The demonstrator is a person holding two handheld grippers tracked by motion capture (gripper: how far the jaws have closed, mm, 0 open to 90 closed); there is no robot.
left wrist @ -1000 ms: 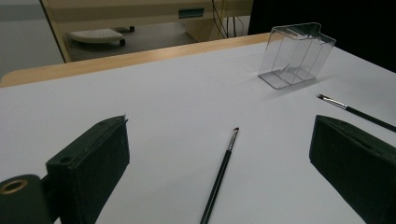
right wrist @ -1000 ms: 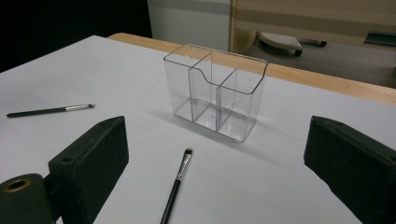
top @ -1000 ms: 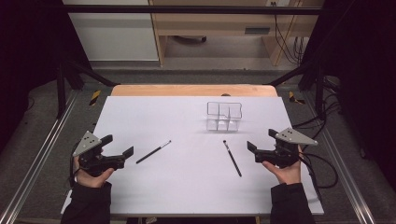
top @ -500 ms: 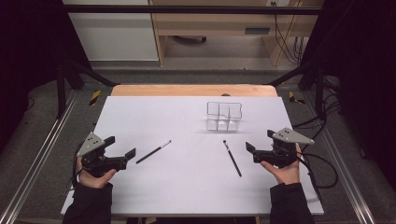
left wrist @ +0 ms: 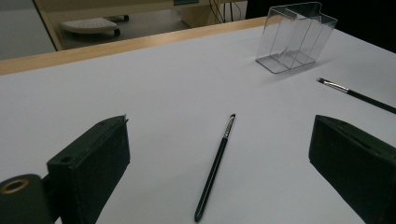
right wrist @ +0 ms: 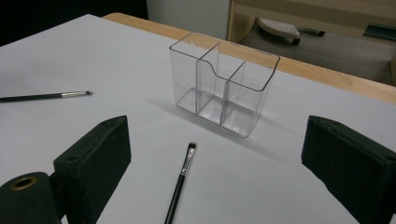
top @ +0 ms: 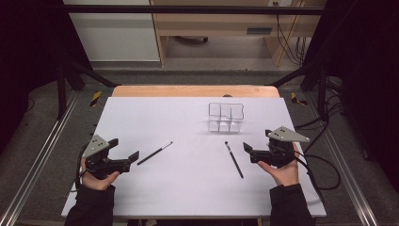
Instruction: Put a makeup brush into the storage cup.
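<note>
White covering lies over the bench (top: 188, 188), and a strip of bare wood shows along its far edge. Toward the far right part stands a clear organizer (top: 226, 117) with several compartments, all of them without content. Two thin black brushes lie flat on the white surface, well apart from each other. The left brush (top: 155, 153) lies diagonal, with its bristle end pointing to the far right, near the left gripper (top: 131, 158) and in front of it. In the left gripper view this brush (left wrist: 215, 165) appears between the two fingers, which stand wide and hold nothing. The right brush (top: 234, 159) lies in front of the organizer, bristle end toward it, just beside the right gripper (top: 249, 151). The fingers of the right gripper are also wide apart and hold nothing. Each gripper is held in one hand near the near edge of the bench.
</note>
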